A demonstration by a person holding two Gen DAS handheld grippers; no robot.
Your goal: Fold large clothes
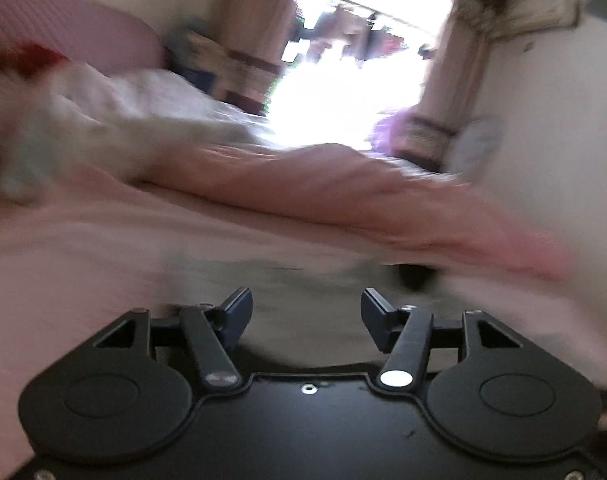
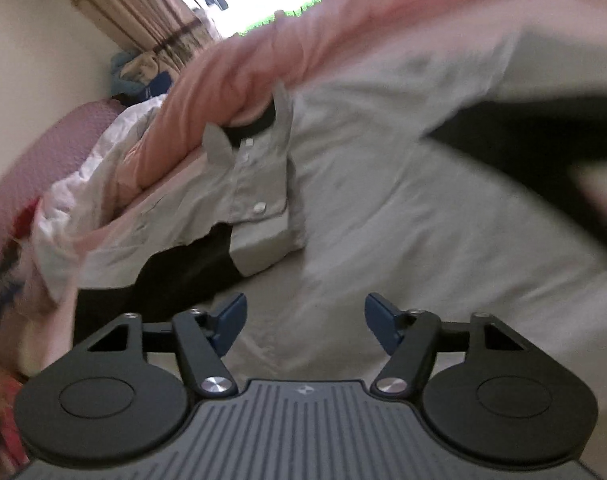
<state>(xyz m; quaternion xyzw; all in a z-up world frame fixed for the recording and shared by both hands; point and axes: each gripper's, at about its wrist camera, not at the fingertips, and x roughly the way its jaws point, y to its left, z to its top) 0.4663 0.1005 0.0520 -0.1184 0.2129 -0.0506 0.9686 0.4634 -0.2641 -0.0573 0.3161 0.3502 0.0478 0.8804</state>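
A light grey button-up shirt [image 2: 383, 200] lies spread on the bed, its collar and button placket [image 2: 251, 176] pointing up-left, with black fabric [image 2: 191, 264] showing under its edge. My right gripper [image 2: 305, 320] is open and empty, hovering just above the shirt's lower part. My left gripper [image 1: 307, 316] is open and empty, low over a blurred grey patch of the shirt [image 1: 303, 280] on the pink sheet [image 1: 83, 264]. Both views are motion-blurred.
A rumpled pink quilt [image 1: 303, 184] runs across the bed behind the shirt; it also shows in the right wrist view [image 2: 243, 64]. White bedding [image 2: 87, 184] and a pink headboard [image 1: 71, 24] lie to the left. A bright curtained window [image 1: 343, 80] is beyond. A dark object [image 2: 543, 140] sits at right.
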